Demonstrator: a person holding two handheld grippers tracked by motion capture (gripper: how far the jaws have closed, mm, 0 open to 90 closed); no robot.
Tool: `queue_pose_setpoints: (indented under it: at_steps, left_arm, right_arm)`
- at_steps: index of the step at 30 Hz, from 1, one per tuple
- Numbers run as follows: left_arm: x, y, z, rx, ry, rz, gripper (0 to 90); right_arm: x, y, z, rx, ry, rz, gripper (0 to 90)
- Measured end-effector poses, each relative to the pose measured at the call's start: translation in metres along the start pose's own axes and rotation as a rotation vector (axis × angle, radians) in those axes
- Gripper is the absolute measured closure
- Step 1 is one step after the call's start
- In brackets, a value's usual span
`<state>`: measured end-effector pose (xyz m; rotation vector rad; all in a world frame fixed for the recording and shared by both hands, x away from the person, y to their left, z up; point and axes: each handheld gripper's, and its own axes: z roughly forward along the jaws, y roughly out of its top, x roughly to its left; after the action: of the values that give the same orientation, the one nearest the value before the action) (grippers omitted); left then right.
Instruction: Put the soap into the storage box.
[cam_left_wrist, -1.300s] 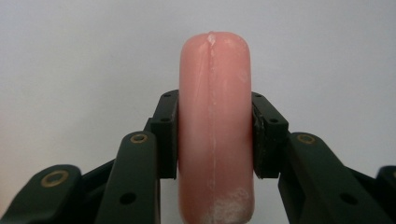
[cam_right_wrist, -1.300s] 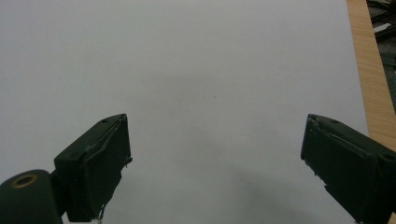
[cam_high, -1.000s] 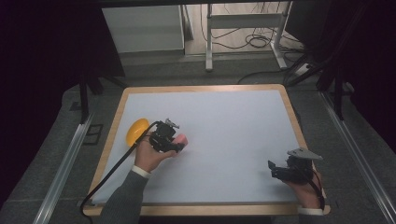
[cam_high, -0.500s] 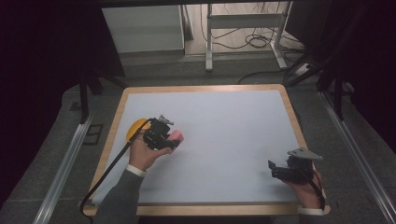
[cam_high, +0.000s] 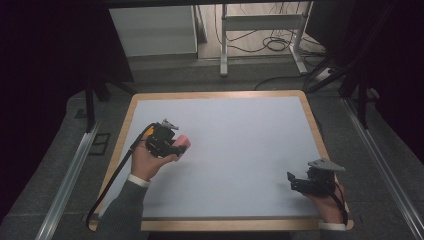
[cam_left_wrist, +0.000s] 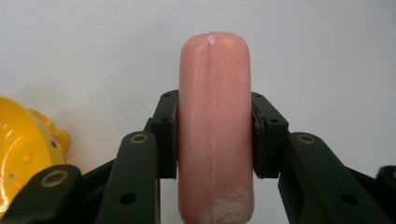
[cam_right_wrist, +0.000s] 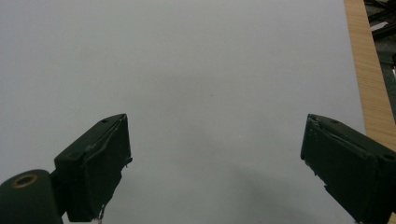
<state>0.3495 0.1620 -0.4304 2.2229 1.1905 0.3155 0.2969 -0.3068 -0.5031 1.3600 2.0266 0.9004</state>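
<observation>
My left gripper (cam_high: 176, 146) is over the left part of the white table and is shut on a pink rounded block (cam_high: 183, 144). In the left gripper view the pink block (cam_left_wrist: 215, 126) stands upright, pinched between the two black pads (cam_left_wrist: 169, 135), with my left gripper (cam_left_wrist: 215, 137) shut around its middle. A yellow rounded toy (cam_left_wrist: 25, 154) lies just to the left of the jaws; in the high view a sliver of the yellow toy (cam_high: 150, 131) peeks from behind the gripper. My right gripper (cam_high: 292, 181) is near the table's front right corner, and my right gripper (cam_right_wrist: 215, 161) is open and holds nothing.
The white table top (cam_high: 240, 145) has a wooden rim (cam_high: 312, 117). A wooden edge strip (cam_right_wrist: 369, 79) runs along the right of the right gripper view. A black cable (cam_high: 112, 180) trails from the left gripper over the table's left edge. Metal frame legs (cam_high: 222, 45) stand beyond the table.
My left gripper has carried the pink block a little to the left and away from the person, and now covers most of the yellow toy. The right gripper has stayed in place.
</observation>
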Motion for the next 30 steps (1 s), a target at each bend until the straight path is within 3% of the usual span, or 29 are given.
queue_pose_setpoints:
  at_steps: [19,30]
  left_arm:
    - [0.018,-0.001,-0.016,-0.028,0.031,-0.035,60.3]
    - [0.036,-0.007,-0.022,-0.014,0.053,-0.07,60.3]
  right_arm:
    - [0.001,0.001,-0.002,-0.01,0.002,-0.001,8.1]
    - [0.001,0.002,-0.003,-0.01,-0.001,-0.002,8.1]
